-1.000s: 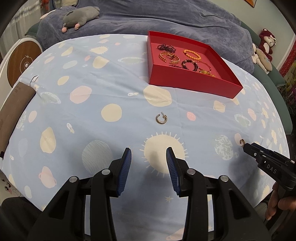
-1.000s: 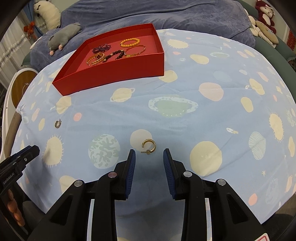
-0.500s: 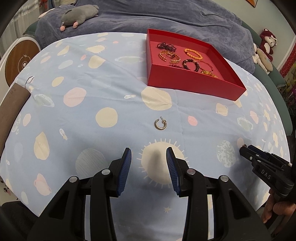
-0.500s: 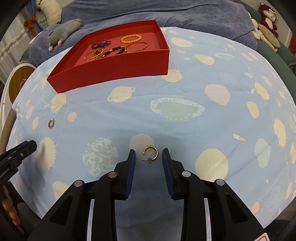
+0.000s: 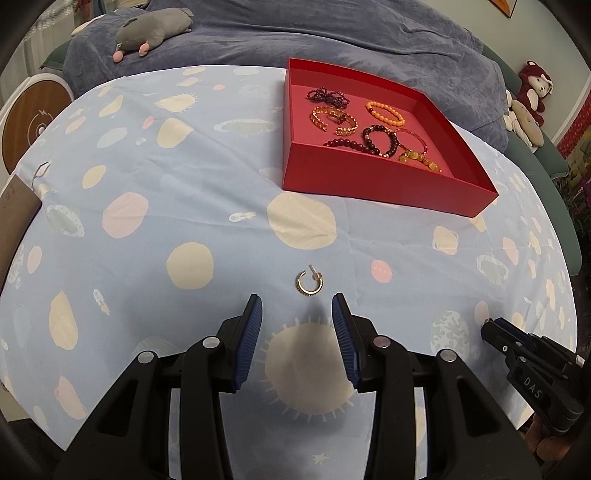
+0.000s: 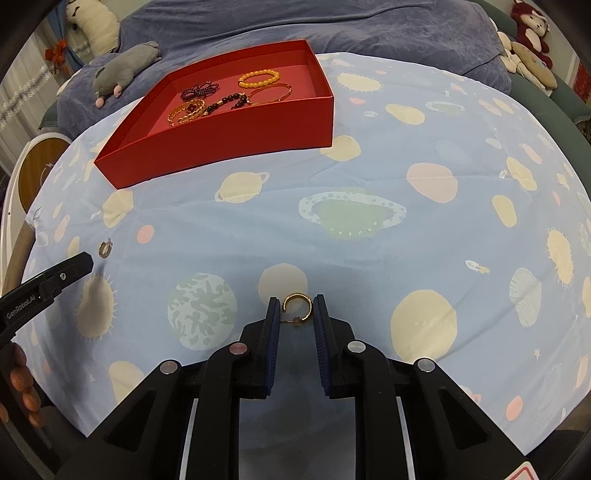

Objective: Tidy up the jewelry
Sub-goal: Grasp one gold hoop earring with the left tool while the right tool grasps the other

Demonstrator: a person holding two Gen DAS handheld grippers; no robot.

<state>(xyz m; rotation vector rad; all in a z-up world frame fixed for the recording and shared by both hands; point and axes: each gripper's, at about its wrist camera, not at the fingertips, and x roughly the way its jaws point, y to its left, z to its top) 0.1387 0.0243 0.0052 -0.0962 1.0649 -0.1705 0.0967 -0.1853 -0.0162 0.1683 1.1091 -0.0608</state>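
Note:
A small gold hoop earring (image 5: 310, 285) lies on the planet-print cloth just ahead of my open left gripper (image 5: 296, 308); it also shows in the right wrist view (image 6: 106, 248). A second gold hoop earring (image 6: 297, 309) lies on the cloth between the fingertips of my open right gripper (image 6: 296, 307), which stand either side of it without pinching it. The red tray (image 5: 373, 188) at the back holds several bracelets (image 5: 334, 120); it also shows in the right wrist view (image 6: 221, 144).
A grey plush toy (image 5: 151, 31) lies on the blue-covered sofa behind the table. More plush toys (image 5: 530, 99) sit at the right. A round wooden-faced device (image 5: 29, 118) stands off the table's left edge.
Both grippers have moved forward toward their earrings. The right gripper's fingers now flank its earring and have narrowed a little.

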